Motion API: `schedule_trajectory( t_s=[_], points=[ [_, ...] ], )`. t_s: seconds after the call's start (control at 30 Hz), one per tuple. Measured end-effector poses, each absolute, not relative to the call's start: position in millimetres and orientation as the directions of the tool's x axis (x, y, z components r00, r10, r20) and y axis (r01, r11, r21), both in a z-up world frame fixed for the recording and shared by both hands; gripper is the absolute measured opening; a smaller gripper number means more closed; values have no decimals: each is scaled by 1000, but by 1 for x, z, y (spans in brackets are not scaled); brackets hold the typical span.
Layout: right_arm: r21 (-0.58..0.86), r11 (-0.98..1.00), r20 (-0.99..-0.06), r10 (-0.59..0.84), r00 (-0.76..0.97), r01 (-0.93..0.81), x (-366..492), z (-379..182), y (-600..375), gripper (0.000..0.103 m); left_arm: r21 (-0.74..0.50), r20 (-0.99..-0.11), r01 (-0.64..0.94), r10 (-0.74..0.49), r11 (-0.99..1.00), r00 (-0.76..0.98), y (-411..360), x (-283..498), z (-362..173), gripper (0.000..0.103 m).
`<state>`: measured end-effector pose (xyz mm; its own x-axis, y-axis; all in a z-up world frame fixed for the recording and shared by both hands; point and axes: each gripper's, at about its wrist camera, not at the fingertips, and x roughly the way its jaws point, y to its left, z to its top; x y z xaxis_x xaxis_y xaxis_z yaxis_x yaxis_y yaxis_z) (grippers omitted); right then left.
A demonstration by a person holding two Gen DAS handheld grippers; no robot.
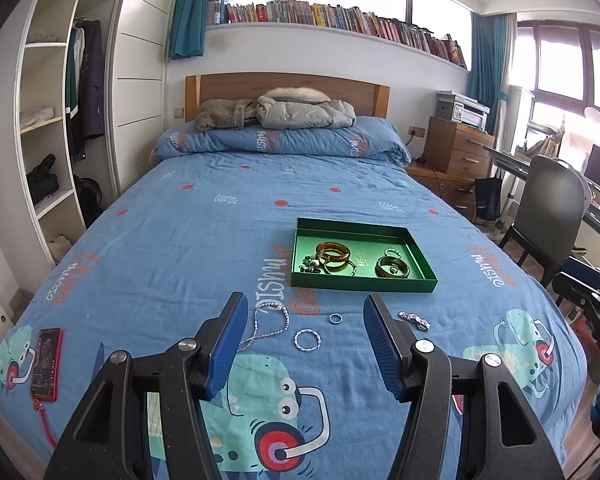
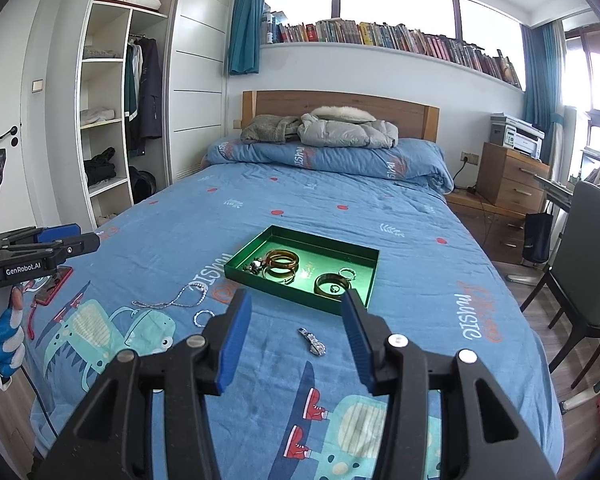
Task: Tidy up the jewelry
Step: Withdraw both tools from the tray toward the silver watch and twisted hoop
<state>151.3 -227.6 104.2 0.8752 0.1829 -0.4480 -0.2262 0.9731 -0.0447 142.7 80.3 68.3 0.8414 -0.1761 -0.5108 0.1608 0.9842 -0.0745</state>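
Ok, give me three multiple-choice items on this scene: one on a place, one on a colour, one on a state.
1. Where does the small plain ring lie?
A. in the tray
B. on the bedspread
C. on the phone

2. What colour is the tray?
A. green
B. red
C. white

3. How stands the left gripper?
A. shut on a bangle
B. shut, empty
C. open, empty

Key: 1 B, it sits on blue cloth before the tray. 2 A, its walls and floor are green. 3 C, fingers wide apart, nothing between.
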Motion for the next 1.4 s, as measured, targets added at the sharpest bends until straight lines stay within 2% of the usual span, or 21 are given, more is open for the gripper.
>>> schedule_trajectory(
  t_s=[0.7, 0.97, 1.4],
  points=[
    [15, 981, -449, 179, 875, -192, 129, 82, -271, 45, -50, -529, 87, -100, 995, 842, 98, 106, 51, 59],
    [53, 986, -453, 163, 876, -156, 130, 69, -293, 45, 3, -549, 31, -25, 1000, 836, 116, 96, 33, 59],
    [116, 985, -498, 170, 850, -129, 150, 30, -313, 45, -26, -606, 66, -68, 997, 792, 96, 126, 3, 62]
  ],
)
